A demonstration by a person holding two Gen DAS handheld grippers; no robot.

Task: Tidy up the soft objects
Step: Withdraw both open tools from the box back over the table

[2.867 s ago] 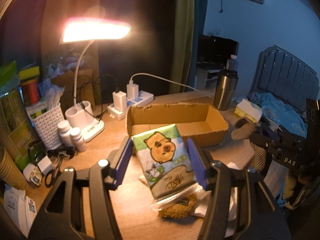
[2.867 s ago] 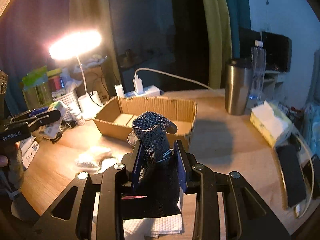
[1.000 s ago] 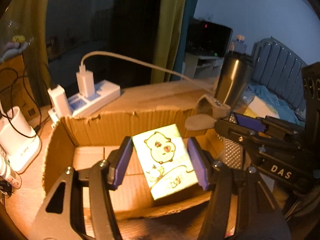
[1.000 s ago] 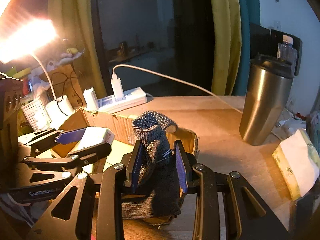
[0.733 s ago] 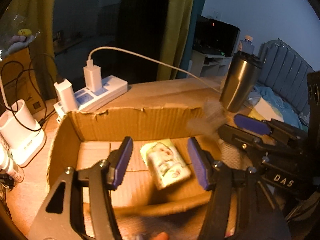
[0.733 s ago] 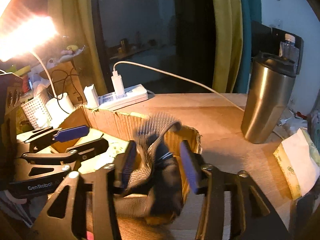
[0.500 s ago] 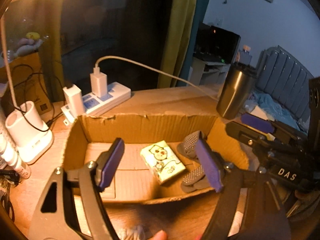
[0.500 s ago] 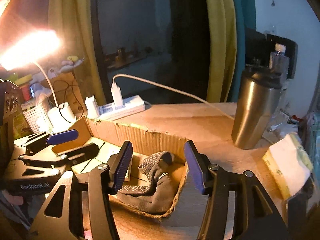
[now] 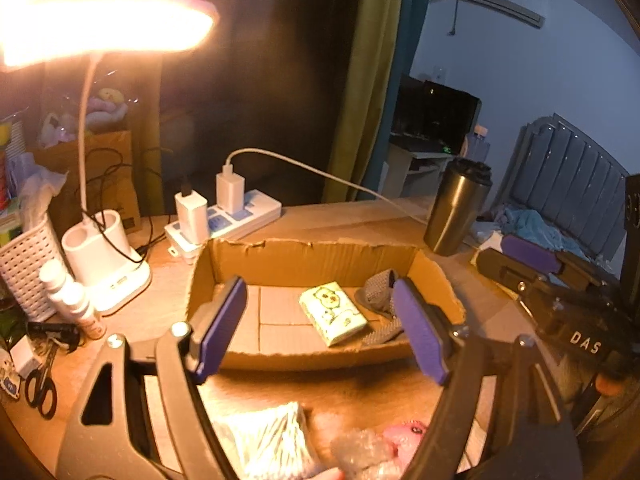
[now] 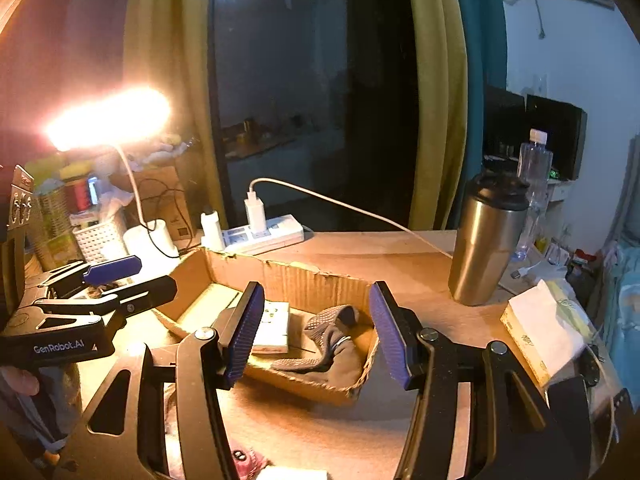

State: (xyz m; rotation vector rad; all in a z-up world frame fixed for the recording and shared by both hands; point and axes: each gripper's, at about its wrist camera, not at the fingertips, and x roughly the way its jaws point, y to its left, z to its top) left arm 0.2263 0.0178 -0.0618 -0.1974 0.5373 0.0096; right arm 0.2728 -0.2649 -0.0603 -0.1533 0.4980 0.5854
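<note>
We note the left gripper [image 9: 324,332] at lower centre, jaws just widened, nothing between them. The tissue pack [image 9: 333,313] and grey glove [image 10: 326,350] lie side by side in the cardboard box [image 9: 304,254]. The right gripper [image 10: 318,334] is likewise spread and empty.

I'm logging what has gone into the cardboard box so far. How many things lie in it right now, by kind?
Tissue packs: 1, the cartoon-printed tissue pack on the floor of the cardboard box.
Gloves: 1, the grey dotted glove at the box's right end, beside the pack.
Total: 2.
</note>
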